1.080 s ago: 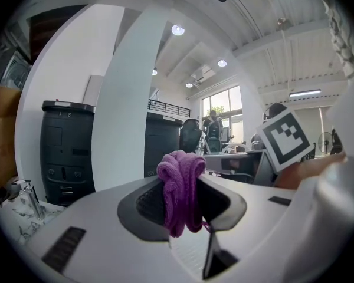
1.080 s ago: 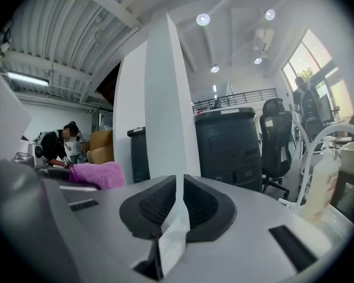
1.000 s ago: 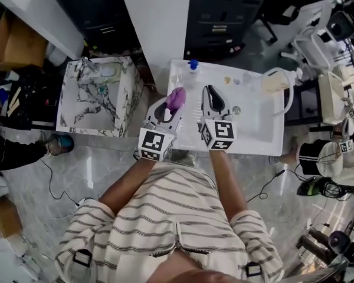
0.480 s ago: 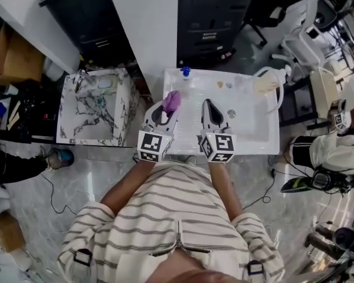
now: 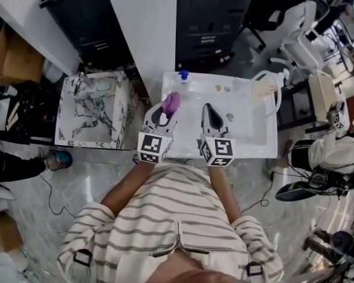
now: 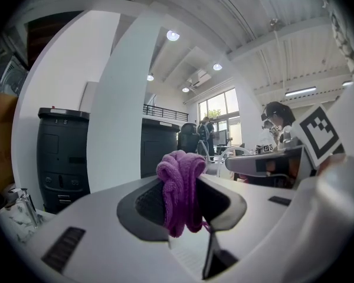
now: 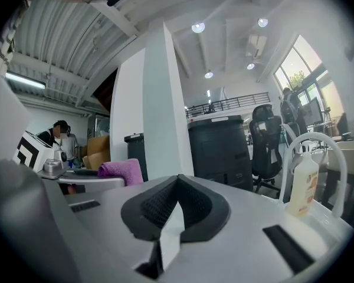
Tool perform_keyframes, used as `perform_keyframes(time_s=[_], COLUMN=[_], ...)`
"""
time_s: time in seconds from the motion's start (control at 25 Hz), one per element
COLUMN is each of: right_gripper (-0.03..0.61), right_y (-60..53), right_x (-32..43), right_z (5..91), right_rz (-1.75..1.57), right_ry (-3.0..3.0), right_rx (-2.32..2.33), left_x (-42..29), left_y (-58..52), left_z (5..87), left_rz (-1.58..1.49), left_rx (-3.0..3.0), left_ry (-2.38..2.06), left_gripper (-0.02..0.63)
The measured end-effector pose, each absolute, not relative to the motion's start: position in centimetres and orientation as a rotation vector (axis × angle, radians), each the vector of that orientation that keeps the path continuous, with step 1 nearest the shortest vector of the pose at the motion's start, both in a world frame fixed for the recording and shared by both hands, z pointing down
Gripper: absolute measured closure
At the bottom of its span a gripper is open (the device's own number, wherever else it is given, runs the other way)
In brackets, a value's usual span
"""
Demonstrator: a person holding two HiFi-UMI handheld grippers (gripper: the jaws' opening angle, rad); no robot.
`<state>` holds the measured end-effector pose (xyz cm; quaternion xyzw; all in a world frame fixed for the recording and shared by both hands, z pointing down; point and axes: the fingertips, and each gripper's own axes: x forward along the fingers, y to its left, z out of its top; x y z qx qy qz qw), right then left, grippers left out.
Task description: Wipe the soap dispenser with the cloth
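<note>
Left tongs (image 6: 186, 214) pinch purple cloth (image 6: 178, 175), right tongs (image 7: 176, 208) pressed together, soap dispenser (image 7: 304, 184) beyond on white table (image 5: 253, 137).

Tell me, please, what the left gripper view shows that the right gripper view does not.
Only the left gripper view: the left claw closed on the purple cloth, seen close up, and the right gripper's marker cube. Only the right gripper view: the soap bottle at the right, and the right claw shut and empty. Both: the cloth, the white pillar and the black cabinet.
</note>
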<state>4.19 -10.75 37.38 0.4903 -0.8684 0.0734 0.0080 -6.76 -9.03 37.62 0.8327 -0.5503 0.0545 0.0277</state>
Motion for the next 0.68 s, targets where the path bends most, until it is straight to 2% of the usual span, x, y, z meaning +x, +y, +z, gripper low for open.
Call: perform_keyframes(time_s=[0.68], right_gripper=[0.571], right_y=[-10.91], right_x=[4.36], right_z=[37.58], right_rz=[0.231], right_ry=[-2.727], right_rx=[1.514], left_x=[-6.28], left_y=[-9.1], left_z=[37.96], left_rz=[0.184], left_rx=[2.568], left_ry=[-1.7], left_gripper=[0.491])
